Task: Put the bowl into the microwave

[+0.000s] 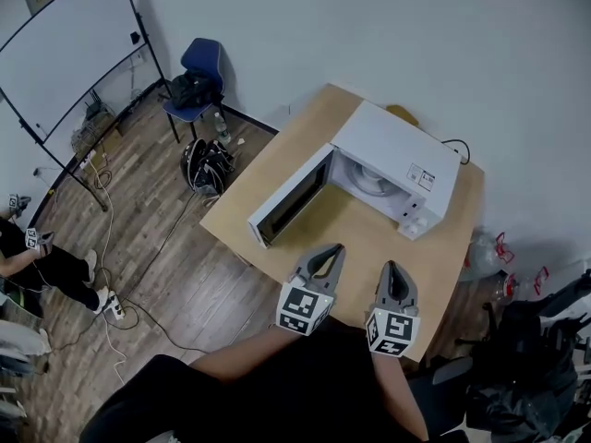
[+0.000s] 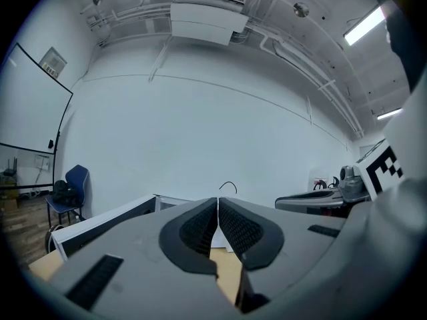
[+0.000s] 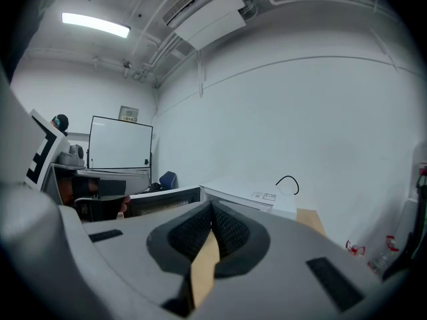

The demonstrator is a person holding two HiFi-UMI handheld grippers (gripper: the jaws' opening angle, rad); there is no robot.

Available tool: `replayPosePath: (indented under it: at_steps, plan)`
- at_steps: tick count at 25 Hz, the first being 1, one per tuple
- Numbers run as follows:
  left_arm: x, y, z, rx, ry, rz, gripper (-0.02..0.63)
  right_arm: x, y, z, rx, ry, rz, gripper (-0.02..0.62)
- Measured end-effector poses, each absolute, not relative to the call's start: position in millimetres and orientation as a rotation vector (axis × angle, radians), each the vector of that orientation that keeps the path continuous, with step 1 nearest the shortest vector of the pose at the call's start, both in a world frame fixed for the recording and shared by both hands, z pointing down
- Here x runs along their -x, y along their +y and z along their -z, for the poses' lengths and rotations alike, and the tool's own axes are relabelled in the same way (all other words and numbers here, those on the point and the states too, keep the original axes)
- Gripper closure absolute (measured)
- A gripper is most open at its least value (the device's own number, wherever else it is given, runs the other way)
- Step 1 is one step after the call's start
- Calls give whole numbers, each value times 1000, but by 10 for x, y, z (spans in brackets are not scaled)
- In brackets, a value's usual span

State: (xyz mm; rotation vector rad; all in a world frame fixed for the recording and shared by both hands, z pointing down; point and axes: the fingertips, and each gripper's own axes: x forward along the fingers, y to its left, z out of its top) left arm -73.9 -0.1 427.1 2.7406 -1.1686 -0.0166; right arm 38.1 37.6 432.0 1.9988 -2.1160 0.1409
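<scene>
A white microwave (image 1: 397, 160) stands on the wooden table (image 1: 268, 178) with its door (image 1: 291, 197) swung open to the left. A pale round shape lies in its cavity (image 1: 365, 175); I cannot tell whether it is a bowl or the turntable. No bowl shows anywhere else. My left gripper (image 1: 334, 249) hangs over the table's near edge, its jaws shut together with nothing between them (image 2: 218, 202). My right gripper (image 1: 391, 268) is beside it, also shut and empty (image 3: 212, 207). Both point toward the microwave (image 3: 247, 195).
A blue chair (image 1: 197, 77) with a dark bag stands by the wall, and a whiteboard (image 1: 65, 35) at the far left. A backpack (image 1: 208, 164) and cables lie on the wood floor. A person (image 1: 37, 257) is at the left edge. Dark bags (image 1: 526, 358) crowd the right.
</scene>
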Motion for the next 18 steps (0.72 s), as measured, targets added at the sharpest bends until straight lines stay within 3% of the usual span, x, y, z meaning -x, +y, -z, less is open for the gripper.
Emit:
replayPosePath:
  at_steps: [18]
  plan:
    - [709, 77, -4262, -2746, -1200, 3, 588, -380, 430, -4345, -1986, -2133, -146, 535]
